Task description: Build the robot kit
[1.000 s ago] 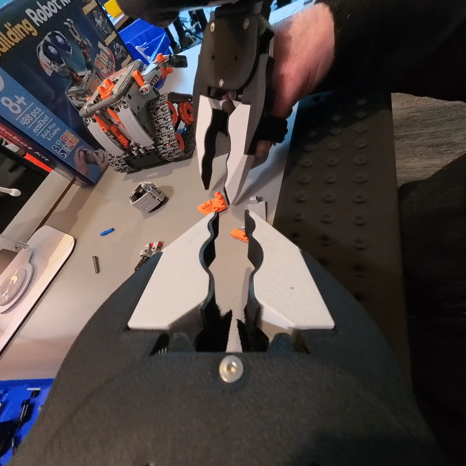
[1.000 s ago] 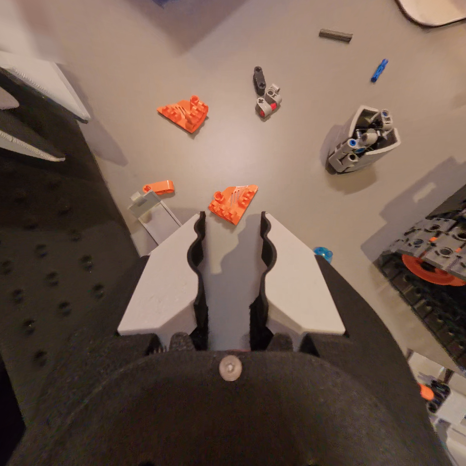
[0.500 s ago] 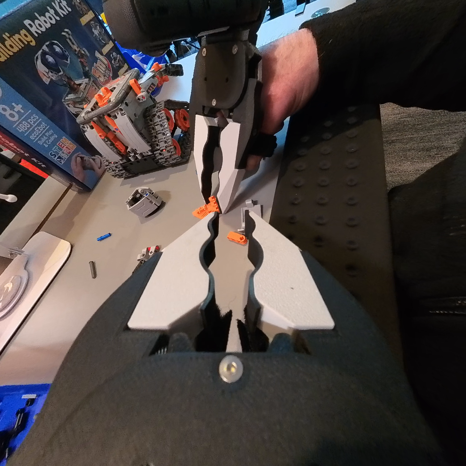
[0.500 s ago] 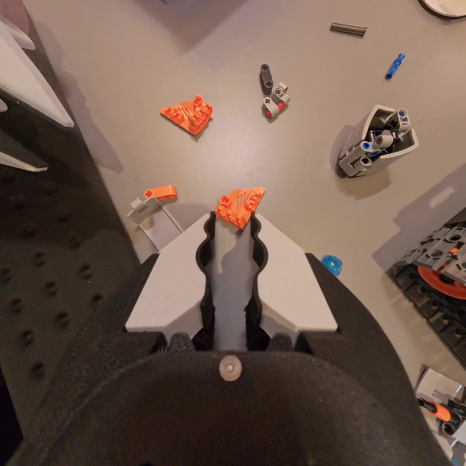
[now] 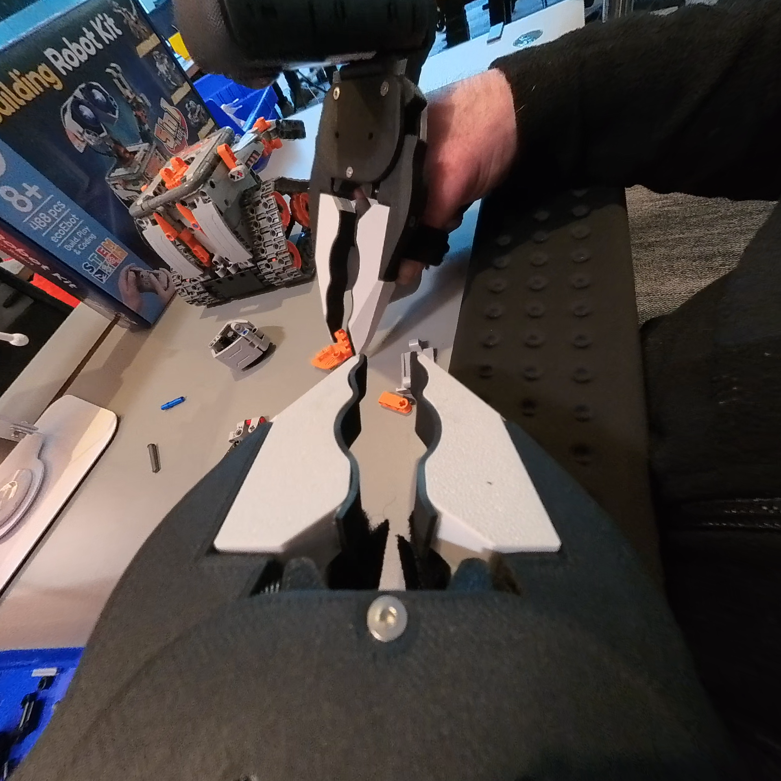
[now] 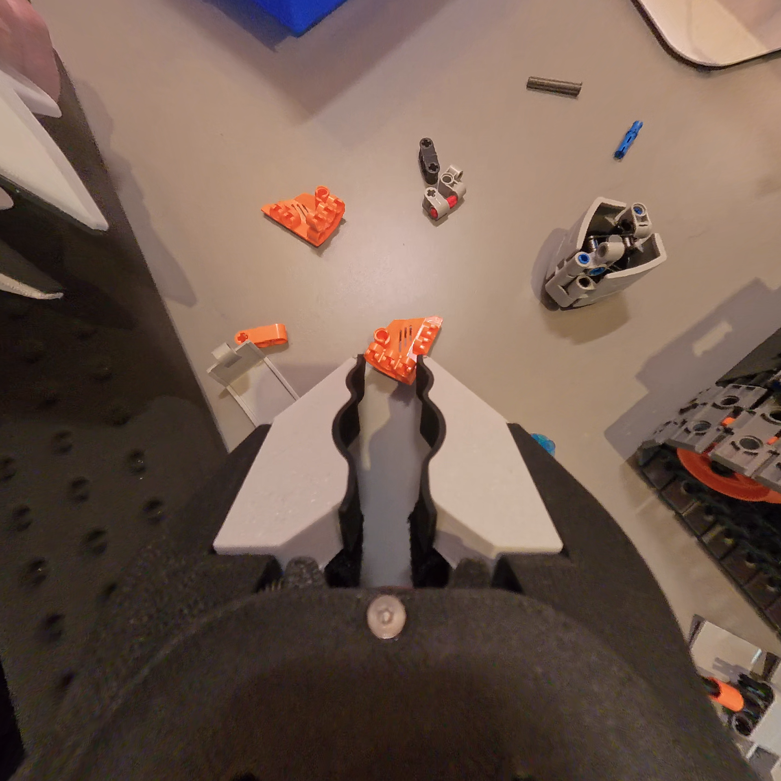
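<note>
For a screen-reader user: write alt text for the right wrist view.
The right gripper, seen from above, pinches an orange wedge-shaped brick at its fingertips over a grey table. Loose pieces lie beyond: a second orange wedge, a small orange beam, a grey curved shell assembly and a blue pin.

Counts on the grey table [image 6: 380, 126]

Two grippers: right gripper [image 6: 389, 359] and left gripper [image 5: 389, 359]. Two orange wedge plates, one at centre [image 6: 401, 350], one upper left of it [image 6: 306, 213]. One small orange link [image 6: 264, 334], one blue pin [image 6: 628, 139], one dark rod [image 6: 553, 87], one tracked robot model [image 5: 224, 219] (upper left), one kit box [image 5: 80, 160].
</note>
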